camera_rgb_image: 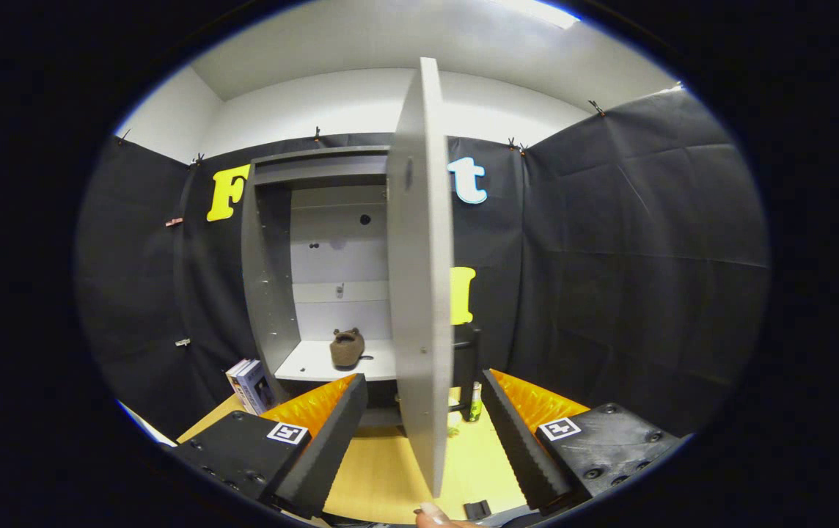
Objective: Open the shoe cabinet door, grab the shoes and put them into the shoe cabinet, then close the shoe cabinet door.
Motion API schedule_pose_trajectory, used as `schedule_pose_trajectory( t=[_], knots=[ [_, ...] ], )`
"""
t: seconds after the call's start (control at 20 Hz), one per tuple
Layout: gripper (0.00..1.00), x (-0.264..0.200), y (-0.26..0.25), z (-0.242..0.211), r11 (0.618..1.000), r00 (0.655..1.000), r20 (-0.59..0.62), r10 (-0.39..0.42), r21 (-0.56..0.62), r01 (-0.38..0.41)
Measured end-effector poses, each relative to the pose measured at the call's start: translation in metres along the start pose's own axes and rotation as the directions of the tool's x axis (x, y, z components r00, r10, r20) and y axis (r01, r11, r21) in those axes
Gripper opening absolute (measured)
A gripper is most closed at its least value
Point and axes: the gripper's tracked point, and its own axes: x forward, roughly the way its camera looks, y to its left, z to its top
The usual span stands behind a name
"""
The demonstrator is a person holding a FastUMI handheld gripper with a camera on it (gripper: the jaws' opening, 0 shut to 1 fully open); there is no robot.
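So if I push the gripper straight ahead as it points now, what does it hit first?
Probably the open grey cabinet door, seen edge-on between the open gripper fingers. Its edge looks closest, though depth is unclear. The brown shoe on the cabinet shelf lies beyond, left of the door.

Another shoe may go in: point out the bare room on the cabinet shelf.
The shelf lies bare left of the brown shoe, up to the cabinet's left wall. Right of the shoe, the open door hides it. The gripper is open, fingers astride the door's edge.
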Motion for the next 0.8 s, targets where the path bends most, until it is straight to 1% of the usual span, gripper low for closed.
schedule_pose_trajectory(
  t=[0.2,0.35,0.65,0.8],
  knots=[
    [0.98,0.019,-0.049,-0.005,0.999,0.999,-0.023,-0.028,0.023,0.029],
    [0.97,0.036,-0.072,-0.012,0.999,0.999,-0.043,-0.028,0.042,0.03],
    [0.97,0.071,-0.093,-0.014,0.998,0.999,-0.052,-0.004,0.055,0.007],
    [0.97,0.084,-0.092,-0.018,0.999,0.998,-0.068,0.018,0.051,-0.015]
  ],
)
